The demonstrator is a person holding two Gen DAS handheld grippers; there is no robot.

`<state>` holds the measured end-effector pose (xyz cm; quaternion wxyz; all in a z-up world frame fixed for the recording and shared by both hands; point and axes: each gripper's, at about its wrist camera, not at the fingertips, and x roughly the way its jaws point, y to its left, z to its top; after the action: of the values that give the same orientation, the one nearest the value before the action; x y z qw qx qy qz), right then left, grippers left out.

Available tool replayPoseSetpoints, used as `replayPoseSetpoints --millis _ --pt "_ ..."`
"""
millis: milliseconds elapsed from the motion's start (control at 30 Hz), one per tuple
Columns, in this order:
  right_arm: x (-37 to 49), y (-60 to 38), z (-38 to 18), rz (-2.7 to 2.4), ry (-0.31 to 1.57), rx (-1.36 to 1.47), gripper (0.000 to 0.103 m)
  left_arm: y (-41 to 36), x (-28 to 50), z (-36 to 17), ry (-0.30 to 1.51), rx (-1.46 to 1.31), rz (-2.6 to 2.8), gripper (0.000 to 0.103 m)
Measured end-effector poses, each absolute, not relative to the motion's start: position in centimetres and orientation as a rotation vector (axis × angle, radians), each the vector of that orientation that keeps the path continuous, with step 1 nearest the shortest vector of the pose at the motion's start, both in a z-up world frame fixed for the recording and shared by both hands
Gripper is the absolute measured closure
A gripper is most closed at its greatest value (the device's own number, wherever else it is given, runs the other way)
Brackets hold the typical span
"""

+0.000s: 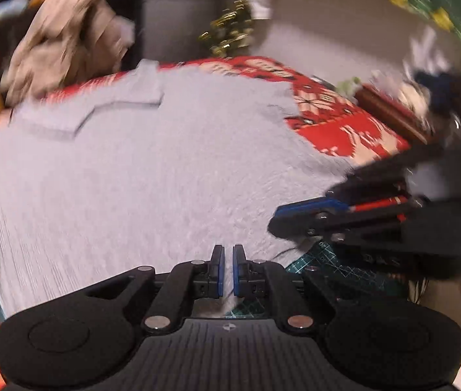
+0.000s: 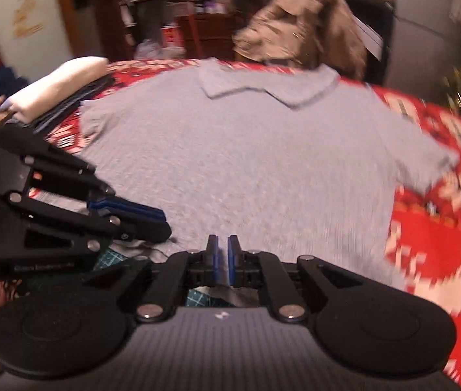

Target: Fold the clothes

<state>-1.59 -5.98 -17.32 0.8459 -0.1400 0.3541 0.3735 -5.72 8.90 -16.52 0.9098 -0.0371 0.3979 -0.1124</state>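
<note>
The grey polo shirt lies spread flat on the red patterned cloth that covers the tabletop. Its collar is at the far end and its hem at the near edge, right under both of my tools. The long axis runs straight away from me, hem to collar. One short sleeve reaches out to the right; the other sleeve ends near a stack of folded clothes at the far left.

My left tool and right tool sit side by side at the hem, near the middle of its width. In each wrist view the other tool enters from the side, low over the near hem. Both views are motion-blurred.

Tool state: each pair of blue pads stands nearly pressed together, with a thin gap between. I cannot make out cloth in either gap, so I judge neither is pinching the shirt, though the blur leaves that open.

Judgement: the shirt is flat and unfolded. That fits a shirt just laid out, and equally one smoothed before a fold. The deciding relation is that the hem is the nearest edge to both tools, the collar farthest, and the sleeves lie off to either side. The left tool is nearer the left sleeve, the right tool nearer the right.
</note>
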Motion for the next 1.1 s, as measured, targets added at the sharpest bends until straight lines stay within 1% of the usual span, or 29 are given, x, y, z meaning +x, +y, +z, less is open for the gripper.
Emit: replayPoseSetpoints --millis 67,167,200,233,267,467,533,600,700,833,933,1033,1100 --pt "-2.1 -6.2 -17.7 0.768 0.742 -0.289 0.097 9.2 -6.5 -16.6 0.816 -0.114 -0.222 0.097" --pt "-3.0 -6.5 -18.1 0.745 0.735 -0.285 0.095 9.0 -7.5 -16.6 0.811 -0.098 -0.208 0.097" --pt "-3.3 -6.7 -18.0 0.749 0.733 -0.292 0.094 8.8 -7.8 -16.6 0.809 -0.087 -0.202 0.097" --pt "-3.6 -6.9 -17.8 0.754 0.736 -0.293 0.089 8.7 -8.0 -16.5 0.809 -0.080 -0.197 0.097" --pt "-3.7 -7.4 -17.5 0.757 0.739 -0.278 0.088 8.7 -8.1 -16.5 0.809 -0.075 -0.195 0.097" --pt "-1.7 -10.8 -15.4 0.609 0.657 -0.196 0.088 9.1 -8.3 -16.5 0.797 -0.089 -0.188 0.097" --pt "0.0 -11.7 -16.2 0.556 0.694 -0.171 0.086 9.2 -8.3 -16.5 0.794 -0.089 -0.187 0.097" --pt "1.5 -12.5 -17.2 0.522 0.750 -0.143 0.086 9.2 -8.4 -16.6 0.791 -0.095 -0.185 0.097" --pt "0.8 -14.2 -18.0 0.525 0.800 -0.082 0.086 9.3 -8.5 -16.6 0.788 -0.105 -0.182 0.097" --pt "-0.5 -15.3 -17.3 0.550 0.824 -0.071 0.086 9.4 -8.5 -16.6 0.790 -0.109 -0.185 0.097" --pt "0.2 -16.3 -15.7 0.541 0.783 0.001 0.086 9.4 -8.6 -16.7 0.785 -0.103 -0.186 0.097" --pt "3.0 -16.5 -14.7 0.496 0.776 0.027 0.086 9.3 -8.6 -16.7 0.783 -0.103 -0.184 0.097" --pt "5.0 -15.9 -15.2 0.485 0.809 0.011 0.086 9.4 -8.6 -16.7 0.782 -0.107 -0.184 0.097"
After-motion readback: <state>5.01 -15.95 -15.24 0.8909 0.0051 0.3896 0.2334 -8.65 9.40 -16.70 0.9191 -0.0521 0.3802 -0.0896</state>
